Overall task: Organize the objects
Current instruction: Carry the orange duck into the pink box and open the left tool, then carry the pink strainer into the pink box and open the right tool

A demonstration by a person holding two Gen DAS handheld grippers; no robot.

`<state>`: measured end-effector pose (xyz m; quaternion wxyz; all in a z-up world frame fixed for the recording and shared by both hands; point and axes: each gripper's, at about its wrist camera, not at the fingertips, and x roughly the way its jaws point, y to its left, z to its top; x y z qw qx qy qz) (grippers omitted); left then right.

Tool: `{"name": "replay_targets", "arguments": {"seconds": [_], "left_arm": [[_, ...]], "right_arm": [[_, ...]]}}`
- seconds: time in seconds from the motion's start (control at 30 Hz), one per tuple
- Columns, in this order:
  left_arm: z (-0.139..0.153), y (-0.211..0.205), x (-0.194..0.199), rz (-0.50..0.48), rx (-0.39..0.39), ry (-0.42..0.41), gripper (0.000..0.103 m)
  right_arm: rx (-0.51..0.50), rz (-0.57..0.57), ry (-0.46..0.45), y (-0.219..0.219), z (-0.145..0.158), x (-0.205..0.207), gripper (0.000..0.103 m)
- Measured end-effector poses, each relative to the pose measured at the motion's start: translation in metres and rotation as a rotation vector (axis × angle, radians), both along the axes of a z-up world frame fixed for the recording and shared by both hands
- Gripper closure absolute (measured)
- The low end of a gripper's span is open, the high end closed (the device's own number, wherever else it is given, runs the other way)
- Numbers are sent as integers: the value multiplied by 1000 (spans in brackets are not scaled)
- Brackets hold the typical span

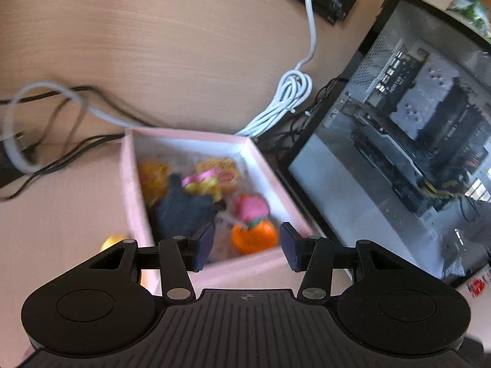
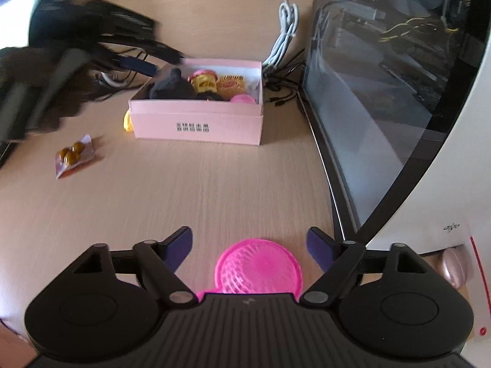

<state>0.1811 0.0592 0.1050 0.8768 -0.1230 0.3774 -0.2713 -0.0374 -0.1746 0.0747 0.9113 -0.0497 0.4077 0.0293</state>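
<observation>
Right under my right gripper (image 2: 249, 247) lies a pink mesh disc (image 2: 258, 266) on the wooden desk (image 2: 190, 190); the jaws stand spread wide to either side of it, touching nothing. Farther ahead sits the pink box (image 2: 199, 122), open at the top, holding a dark plush toy (image 2: 172, 87), a yellow-and-pink toy (image 2: 204, 82) and other small bright pieces. A small packet with brown round pieces (image 2: 74, 155) lies on the desk to the left of the box, well apart from it.

My left gripper (image 1: 246, 243) hovers over the near edge of the same pink box (image 1: 132, 202), jaws spread and empty, with an orange toy (image 1: 254, 237) between them in view. White coiled cable (image 1: 288, 98) lies beyond the box, and a glass-sided computer case (image 1: 399, 141) stands to the right.
</observation>
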Motion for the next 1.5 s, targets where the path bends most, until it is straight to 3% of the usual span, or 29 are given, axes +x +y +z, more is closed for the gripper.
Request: {"name": "replay_targets", "arguments": {"seconds": [0.1, 0.27, 0.37, 0.43, 0.53, 0.77, 0.97, 1.07, 1.3, 1.43, 1.47, 1.5], "left_arm": [[-6, 29, -34, 49, 21, 30, 51], [-34, 52, -83, 84, -10, 146, 51], [-46, 59, -99, 99, -37, 185, 51], [-48, 61, -106, 109, -49, 186, 51], [-44, 63, -114, 110, -43, 167, 51], [-37, 79, -131, 161, -43, 155, 51], [-41, 101, -148, 258, -56, 181, 51], [-44, 110, -157, 302, -53, 194, 51], [-44, 135, -188, 406, -44, 206, 51], [-45, 153, -205, 476, -45, 220, 51], [-46, 157, -208, 492, -47, 223, 51], [-47, 160, -211, 504, -49, 227, 51]], "right_arm": [[-2, -41, 53, -7, -8, 3, 13], [83, -161, 171, -16, -29, 8, 12], [86, -157, 179, -9, -33, 12, 24], [53, -115, 167, -1, -33, 18, 43], [13, -60, 151, 8, -29, 29, 45], [-1, 40, 52, 22, -1, 59, 45], [-119, 153, -138, 35, 33, 100, 45], [-103, 171, -207, 42, 56, 135, 45], [110, 72, -203, 46, 83, 239, 45], [-18, 118, -229, 58, 79, 267, 44], [-42, 140, -223, 58, 76, 270, 41], [-48, 158, -213, 57, 73, 271, 32]]}}
